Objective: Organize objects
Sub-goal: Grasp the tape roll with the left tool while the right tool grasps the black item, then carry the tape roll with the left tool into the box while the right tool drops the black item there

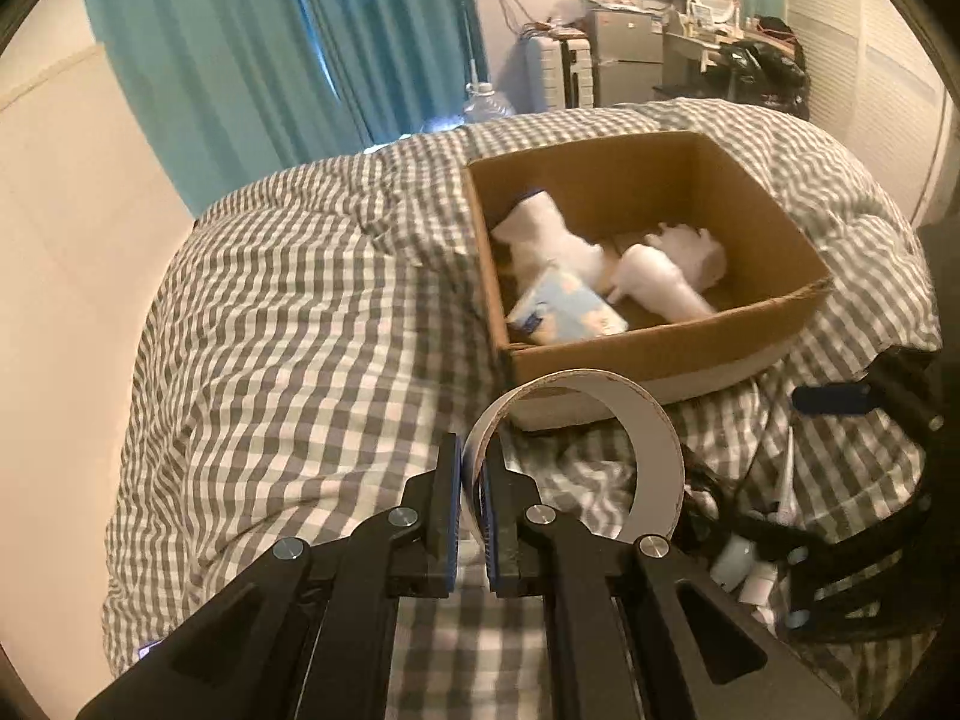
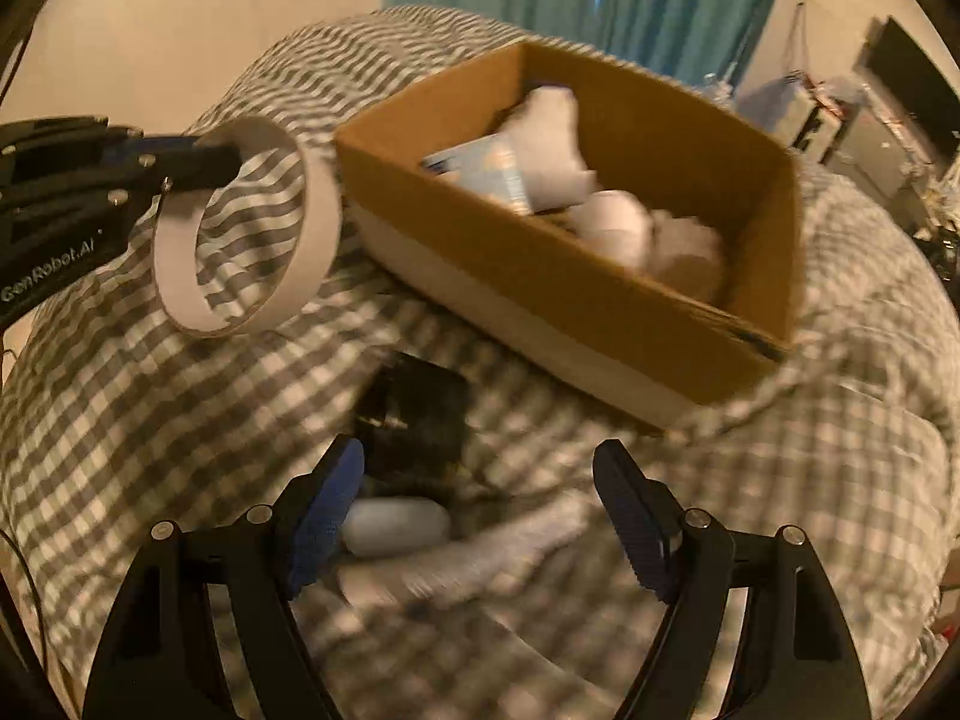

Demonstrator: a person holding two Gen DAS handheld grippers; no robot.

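My left gripper (image 1: 473, 468) is shut on the wall of a white tape ring (image 1: 657, 450) and holds it above the bed, just in front of the cardboard box (image 1: 660, 348). The ring also shows in the right wrist view (image 2: 312, 222), left of the box (image 2: 540, 294). The box holds a white bottle (image 1: 654, 288), a blue-white packet (image 1: 570, 306) and crumpled white items (image 1: 552, 234). My right gripper (image 2: 480, 516) is open above a white oval case (image 2: 396, 525) and a black object (image 2: 420, 414) on the bed.
The bed has a grey-white checked cover (image 1: 288, 360). Small white and black items (image 1: 744, 552) lie on it at the right, beside my right gripper (image 1: 864, 480). Teal curtains (image 1: 240, 60), a water jug (image 1: 489, 102) and cluttered furniture (image 1: 624, 54) stand behind.
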